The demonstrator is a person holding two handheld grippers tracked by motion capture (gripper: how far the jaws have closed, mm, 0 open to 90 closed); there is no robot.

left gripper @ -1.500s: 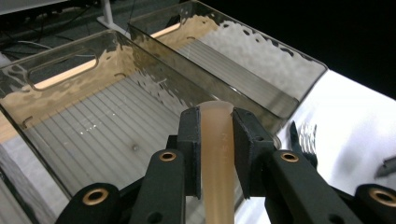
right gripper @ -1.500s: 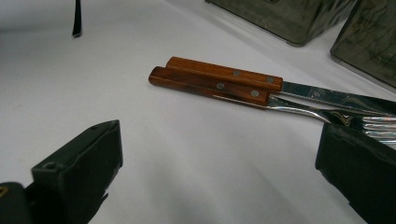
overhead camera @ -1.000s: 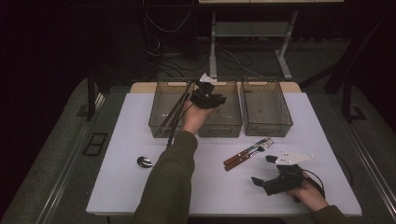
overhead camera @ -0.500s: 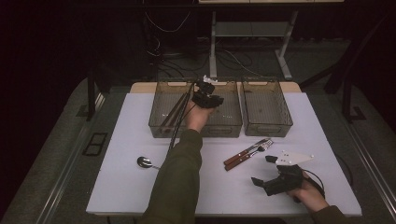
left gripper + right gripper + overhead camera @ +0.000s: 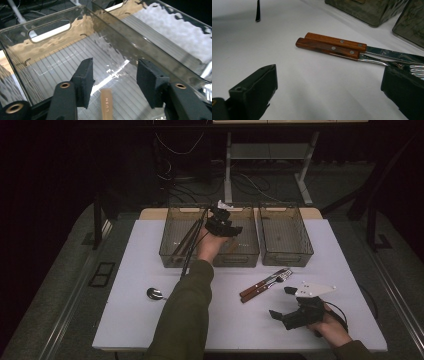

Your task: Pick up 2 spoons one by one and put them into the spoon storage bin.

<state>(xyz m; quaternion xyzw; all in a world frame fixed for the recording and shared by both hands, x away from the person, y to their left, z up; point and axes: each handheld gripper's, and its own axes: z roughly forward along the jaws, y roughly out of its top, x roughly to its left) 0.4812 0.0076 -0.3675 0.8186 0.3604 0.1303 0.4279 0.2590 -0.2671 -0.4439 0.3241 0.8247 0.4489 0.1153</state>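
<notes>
Bins first: three smoked clear ones sit in a row at the far edge of the white desk (image 5: 150, 320), and the middle bin (image 5: 240, 255) is where the action is. Left bin (image 5: 172, 237) holds long dark utensils leaning inside; right bin (image 5: 285, 235) stands just beside the middle one.

Left gripper (image 5: 220, 222) hangs over the middle bin, a touch farther in than half a second ago, the sleeve stretched across the desk. In the left gripper view its fingers (image 5: 86, 80) stand wide apart with nothing between them, and below lies a pale wooden handle (image 5: 106, 103) on the ribbed floor of the bin, stamped with small letters that look like "LUSN".

Right gripper (image 5: 285, 305) stays low at the near right of the desk, unmoved since a second ago, fingers spread wide and empty. Just beyond it lie a knife (image 5: 337, 41) and a fork (image 5: 329, 48) with riveted brown handles, side by side and touching. Smallest of all, a spoon (image 5: 155, 294) rests alone at the near left.
</notes>
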